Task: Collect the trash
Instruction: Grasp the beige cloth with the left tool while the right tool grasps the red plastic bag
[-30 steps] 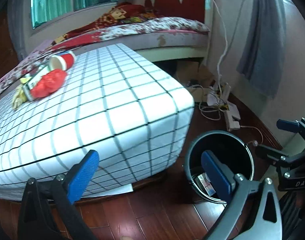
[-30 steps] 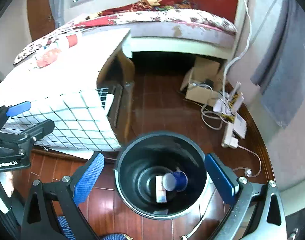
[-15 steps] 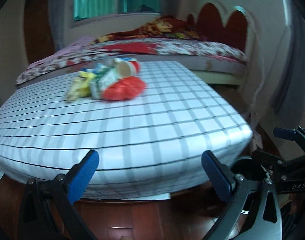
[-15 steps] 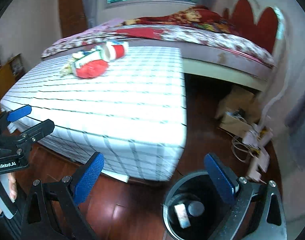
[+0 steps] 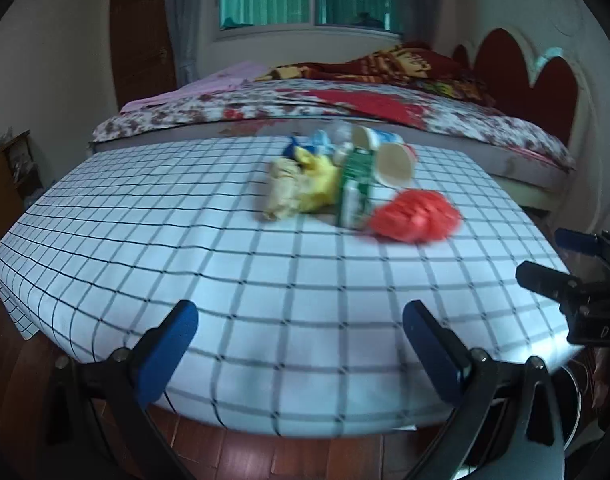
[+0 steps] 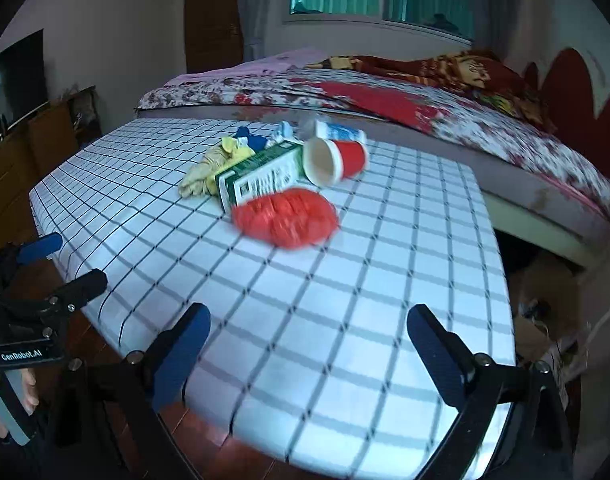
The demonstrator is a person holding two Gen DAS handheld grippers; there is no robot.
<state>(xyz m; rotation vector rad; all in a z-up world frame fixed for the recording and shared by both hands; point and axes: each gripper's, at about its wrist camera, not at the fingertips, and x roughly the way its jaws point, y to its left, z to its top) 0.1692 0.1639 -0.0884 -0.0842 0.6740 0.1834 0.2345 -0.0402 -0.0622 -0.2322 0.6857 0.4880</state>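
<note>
A pile of trash lies on the checked table (image 5: 265,280) (image 6: 385,280): a crumpled red bag (image 5: 415,216) (image 6: 287,216), a green and white carton (image 5: 355,188) (image 6: 261,178), a red paper cup (image 5: 395,164) (image 6: 335,160), yellow crumpled wrappers (image 5: 301,188) (image 6: 215,162) and a white-blue cup (image 5: 375,138) (image 6: 339,132). My left gripper (image 5: 301,354) is open and empty at the table's near edge. My right gripper (image 6: 309,354) is open and empty over the near edge too. The bin is mostly hidden.
A bed (image 5: 345,112) with a floral sheet and red headboard (image 5: 537,88) stands behind the table. A cardboard box and cables (image 6: 545,304) lie on the wooden floor at the right. A dark cabinet (image 6: 25,152) stands at the left.
Both grippers have swung up from the black bin on the floor to face the table top. The trash pile now sits ahead of both, closer than before.
</note>
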